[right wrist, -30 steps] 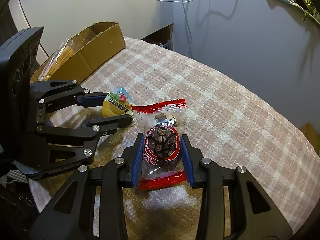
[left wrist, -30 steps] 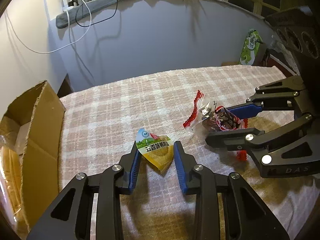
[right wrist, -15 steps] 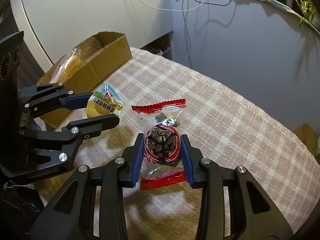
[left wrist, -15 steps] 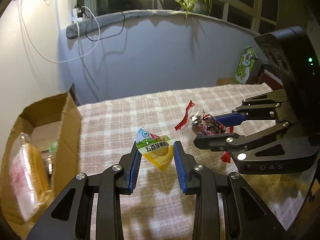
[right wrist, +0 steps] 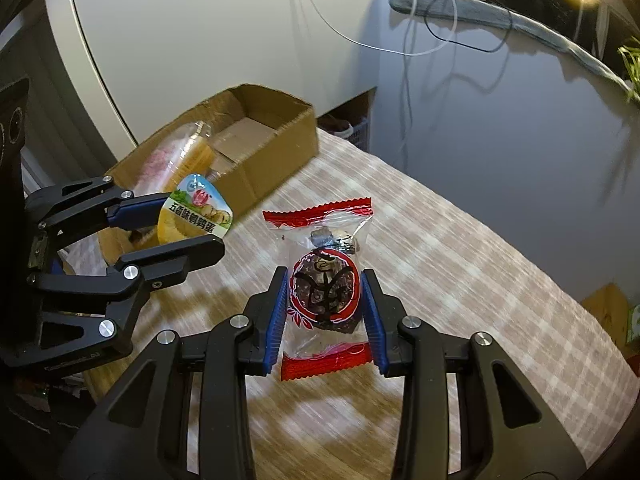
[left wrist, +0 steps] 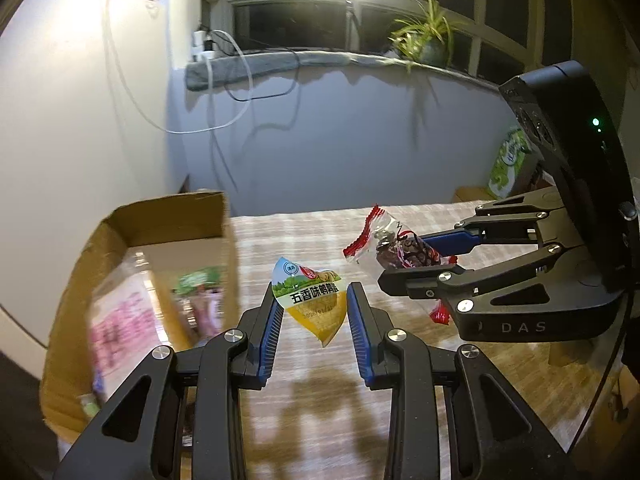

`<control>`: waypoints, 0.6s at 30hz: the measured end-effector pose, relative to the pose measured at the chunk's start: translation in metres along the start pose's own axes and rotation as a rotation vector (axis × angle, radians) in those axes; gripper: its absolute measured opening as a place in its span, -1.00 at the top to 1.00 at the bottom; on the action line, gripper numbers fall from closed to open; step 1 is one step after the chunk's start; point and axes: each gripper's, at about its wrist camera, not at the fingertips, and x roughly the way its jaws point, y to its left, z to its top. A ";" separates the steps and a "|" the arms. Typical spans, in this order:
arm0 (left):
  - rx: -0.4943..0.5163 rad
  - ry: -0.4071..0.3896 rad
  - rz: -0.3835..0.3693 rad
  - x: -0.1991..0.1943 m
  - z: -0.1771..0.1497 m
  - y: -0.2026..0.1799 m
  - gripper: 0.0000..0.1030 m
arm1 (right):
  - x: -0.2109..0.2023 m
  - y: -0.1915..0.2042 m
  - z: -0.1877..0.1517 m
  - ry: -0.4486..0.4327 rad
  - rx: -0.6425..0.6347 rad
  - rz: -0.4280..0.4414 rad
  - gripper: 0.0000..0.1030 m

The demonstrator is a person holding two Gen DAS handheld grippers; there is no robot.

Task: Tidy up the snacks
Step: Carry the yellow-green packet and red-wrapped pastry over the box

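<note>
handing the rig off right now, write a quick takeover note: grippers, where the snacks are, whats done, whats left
Left hand-held gripper: shut on the yellow quail egg pack, held in the air off the table.
Right hand-held gripper: shut on the red-edged clear snack packet, also off the table.
Cardboard box: open, at the far left end of the checked tablecloth, already holding several packaged snacks, including a large clear bag.
Done: both loose snacks gripped and lifted.
Left: carry each over the box and release it inside. No other loose snacks show on the cloth in these views.

yellow snack packet (left wrist: 316,304): "五香味鹌鹑蛋" | right tongs (left wrist: 416,258) body: "DAS"
</note>
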 end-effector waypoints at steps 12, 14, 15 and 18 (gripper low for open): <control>-0.082 -0.039 0.054 -0.022 -0.007 0.051 0.40 | 0.020 0.038 0.038 -0.016 -0.037 0.016 0.28; -0.098 -0.045 0.067 -0.025 -0.008 0.061 0.40 | 0.024 0.045 0.047 -0.021 -0.046 0.016 0.28; -0.103 -0.047 0.074 -0.026 -0.009 0.065 0.40 | 0.026 0.048 0.051 -0.022 -0.048 0.017 0.28; -0.126 -0.052 0.095 -0.030 -0.012 0.079 0.40 | 0.034 0.056 0.063 -0.027 -0.053 0.022 0.28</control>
